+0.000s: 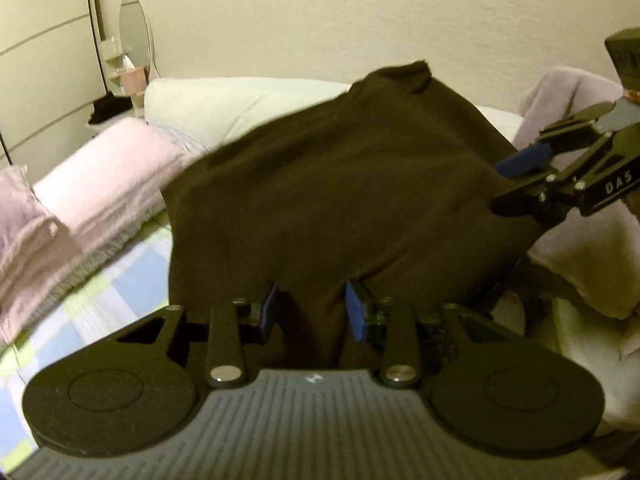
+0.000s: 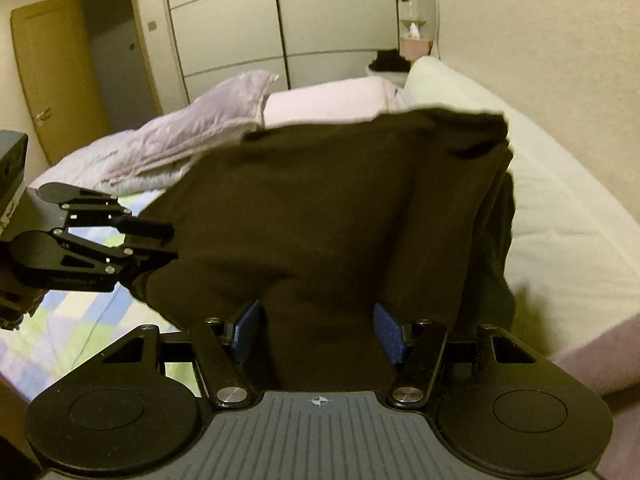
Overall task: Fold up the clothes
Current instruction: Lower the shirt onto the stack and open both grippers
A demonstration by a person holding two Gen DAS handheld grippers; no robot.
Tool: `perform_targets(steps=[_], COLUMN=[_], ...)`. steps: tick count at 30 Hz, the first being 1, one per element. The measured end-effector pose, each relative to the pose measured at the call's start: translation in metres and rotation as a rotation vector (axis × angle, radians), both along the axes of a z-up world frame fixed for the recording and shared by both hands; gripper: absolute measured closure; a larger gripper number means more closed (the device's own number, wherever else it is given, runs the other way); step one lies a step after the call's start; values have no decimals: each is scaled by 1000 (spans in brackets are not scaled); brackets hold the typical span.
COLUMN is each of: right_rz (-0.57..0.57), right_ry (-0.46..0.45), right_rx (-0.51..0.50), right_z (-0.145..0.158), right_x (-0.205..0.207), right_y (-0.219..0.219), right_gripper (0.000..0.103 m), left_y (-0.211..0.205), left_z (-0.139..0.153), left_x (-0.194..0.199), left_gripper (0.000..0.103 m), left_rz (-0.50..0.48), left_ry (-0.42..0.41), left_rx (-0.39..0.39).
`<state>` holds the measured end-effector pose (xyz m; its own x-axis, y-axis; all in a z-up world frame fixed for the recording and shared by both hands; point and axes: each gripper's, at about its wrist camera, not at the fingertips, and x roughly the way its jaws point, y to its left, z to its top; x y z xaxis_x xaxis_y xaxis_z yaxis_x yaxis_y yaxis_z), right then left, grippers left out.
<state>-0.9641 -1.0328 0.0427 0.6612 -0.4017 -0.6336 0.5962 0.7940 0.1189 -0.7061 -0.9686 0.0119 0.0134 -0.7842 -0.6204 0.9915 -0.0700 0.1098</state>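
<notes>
Behind your grippers lies a bed with a checkered sheet (image 1: 120, 280), pink blankets (image 1: 112, 172) far left. Your left gripper (image 1: 312, 312) and right gripper (image 2: 316, 332) each pinch the dark brown garment (image 1: 340, 184), lifted and spread above the bed. No neat fold shows; folding remains, I judge.

Checked bed (image 1: 120, 280) — pink blankets (image 1: 112, 176), white pillow (image 1: 224, 104)

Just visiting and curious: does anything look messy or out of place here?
Mostly tidy. The dark garment is held up over the bed, its far end bunched into uneven folds. Pink bedding lies loosely heaped near the pillows. Nothing is spilled or damaged.
</notes>
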Motion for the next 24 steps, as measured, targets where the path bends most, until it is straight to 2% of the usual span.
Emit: perform_targets(steps=[4,7,9,12,18,20,23,24], right_rz=[-14,-34,-41,-50,-75,-79,-103,-117], right_ry=[-34,-70,-78,-25,-41,-55,-80,-84], right_rx=[-45,-123,-148,-111,-75,-77,-93,-97], right_z=[19,35,37,20,15,17,20,20], right_x=[-1,-10,-16,-12,-18,-22,-27,-27], right_y=[4,16,22,17,15,18,28,34], right_gripper=[42,42,42,42,42,42,42,41], left_y=[0,3,-1,-7,1,12,28,34], left_z=[11,23,19,12,16,19,25,26], left_x=[5,14,15,15,16,15,14,13], left_gripper=[71,70,70,70,67,64,48,38], left_rz=[26,77,74,69,106,130,165,177], left_ry=[7,36,41,48,67,64,59,58], left_rx=[-13,-59,-42,-16,-27,-45,-72,-80])
